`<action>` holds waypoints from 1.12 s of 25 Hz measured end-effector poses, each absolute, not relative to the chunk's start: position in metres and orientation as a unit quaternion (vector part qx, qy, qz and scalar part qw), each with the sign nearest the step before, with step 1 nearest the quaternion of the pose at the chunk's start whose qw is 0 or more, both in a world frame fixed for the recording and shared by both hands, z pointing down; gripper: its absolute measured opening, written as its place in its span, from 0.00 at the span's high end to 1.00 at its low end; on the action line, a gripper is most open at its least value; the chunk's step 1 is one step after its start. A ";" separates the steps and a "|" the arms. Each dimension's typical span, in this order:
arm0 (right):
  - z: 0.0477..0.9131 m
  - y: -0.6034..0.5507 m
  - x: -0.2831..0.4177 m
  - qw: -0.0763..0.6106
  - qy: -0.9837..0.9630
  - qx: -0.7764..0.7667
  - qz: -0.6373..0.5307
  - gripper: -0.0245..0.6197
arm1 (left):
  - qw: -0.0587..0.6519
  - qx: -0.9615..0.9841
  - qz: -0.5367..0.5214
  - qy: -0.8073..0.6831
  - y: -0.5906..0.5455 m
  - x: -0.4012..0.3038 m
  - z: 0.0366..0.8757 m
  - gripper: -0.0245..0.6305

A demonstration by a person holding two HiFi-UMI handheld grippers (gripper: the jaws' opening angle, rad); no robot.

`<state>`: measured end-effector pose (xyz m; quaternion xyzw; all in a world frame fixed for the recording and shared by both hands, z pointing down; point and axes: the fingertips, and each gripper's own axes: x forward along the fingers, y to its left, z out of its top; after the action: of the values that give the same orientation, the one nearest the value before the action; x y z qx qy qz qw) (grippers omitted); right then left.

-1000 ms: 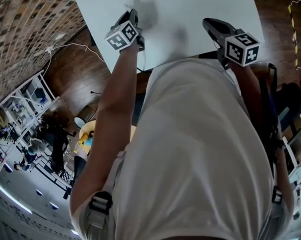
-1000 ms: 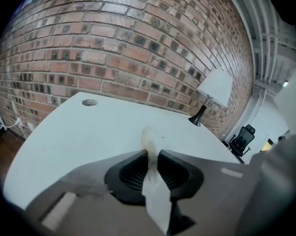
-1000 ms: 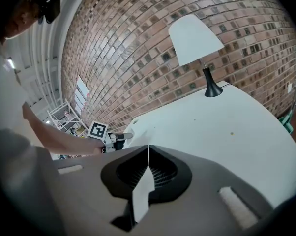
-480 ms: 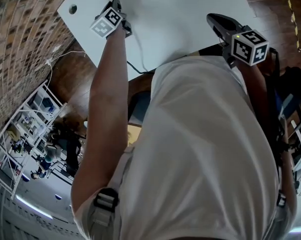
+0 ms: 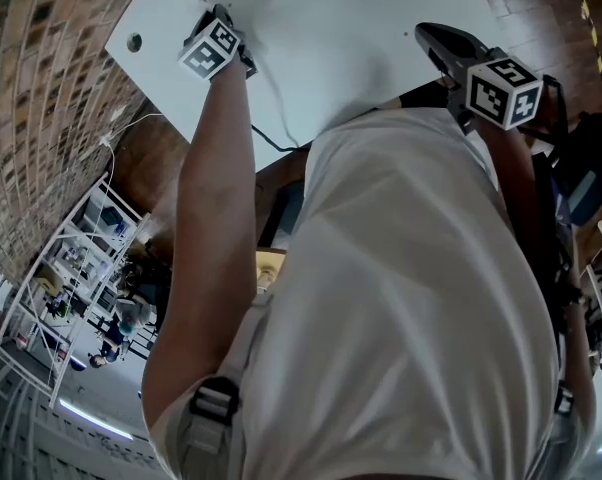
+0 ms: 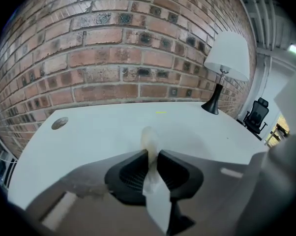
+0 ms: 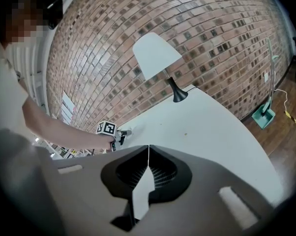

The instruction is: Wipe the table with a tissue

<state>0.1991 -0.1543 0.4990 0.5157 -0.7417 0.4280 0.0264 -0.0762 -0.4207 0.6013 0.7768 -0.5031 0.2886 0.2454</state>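
My left gripper (image 6: 150, 154) is shut on a white tissue (image 6: 149, 137), pinched between its black ribbed pads, with the tip poking out over the white table (image 6: 187, 127). In the head view the left gripper (image 5: 217, 16) reaches far out on the table (image 5: 341, 28), near its left side. The right gripper view shows the left gripper (image 7: 121, 133) down at the tabletop. My right gripper (image 7: 148, 147) is shut with nothing between its jaws. It hovers by the table's near edge, and in the head view the right gripper (image 5: 433, 38) is at the right.
A white-shaded lamp (image 6: 226, 58) on a black base stands at the table's far right, against the brick wall (image 6: 113, 48). A round cable hole (image 6: 59, 123) sits near the left corner. A cable (image 5: 271, 98) trails from the left gripper over the table edge. A black office chair (image 6: 256, 117) stands beyond the table.
My left gripper has slid farther out across the table with the tissue, level with the cable hole. The right gripper stays by the near edge, still shut.
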 end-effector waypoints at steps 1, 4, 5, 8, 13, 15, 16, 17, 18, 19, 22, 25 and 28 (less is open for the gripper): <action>0.499 -0.156 0.202 0.026 -0.741 0.516 0.428 0.94 | 0.244 0.778 0.290 -0.501 -0.420 -0.072 0.601 0.86; 0.497 -0.164 0.206 0.025 -0.743 0.514 0.427 0.94 | 0.236 0.790 0.299 -0.481 -0.420 -0.056 0.601 0.86; 0.497 -0.166 0.206 0.026 -0.744 0.513 0.427 0.94 | 0.232 0.796 0.302 -0.470 -0.419 -0.049 0.601 0.87; 0.498 -0.169 0.205 0.026 -0.747 0.511 0.425 0.94 | 0.222 0.812 0.309 -0.442 -0.410 -0.028 0.602 0.87; 0.498 -0.167 0.205 0.022 -0.749 0.510 0.423 0.94 | 0.233 0.818 0.309 -0.426 -0.394 -0.001 0.603 0.87; 0.498 -0.168 0.205 0.021 -0.750 0.509 0.422 0.94 | 0.234 0.824 0.314 -0.409 -0.385 0.013 0.604 0.87; 0.497 -0.168 0.205 0.020 -0.750 0.509 0.422 0.94 | 0.233 0.829 0.317 -0.398 -0.380 0.022 0.604 0.87; 0.497 -0.168 0.205 0.019 -0.751 0.509 0.421 0.94 | 0.235 0.834 0.318 -0.385 -0.374 0.031 0.604 0.87; 0.497 -0.168 0.205 0.018 -0.751 0.509 0.421 0.94 | 0.239 0.839 0.317 -0.372 -0.368 0.041 0.604 0.87; 0.497 -0.168 0.205 0.018 -0.751 0.508 0.421 0.94 | 0.245 0.846 0.313 -0.355 -0.361 0.050 0.605 0.87; 0.497 -0.167 0.205 0.018 -0.753 0.506 0.420 0.94 | 0.268 0.865 0.299 -0.302 -0.339 0.072 0.609 0.87; 0.495 -0.166 0.210 0.021 -0.752 0.510 0.417 0.94 | 0.282 0.862 0.287 -0.310 -0.332 0.067 0.599 0.86; 0.495 -0.170 0.209 0.019 -0.754 0.511 0.414 0.94 | 0.279 0.850 0.280 -0.349 -0.350 0.036 0.589 0.86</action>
<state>0.2093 -0.1703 0.4946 0.5105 -0.7535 0.4137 0.0195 0.0356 -0.3499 0.5893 0.8498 -0.3485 0.2800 0.2793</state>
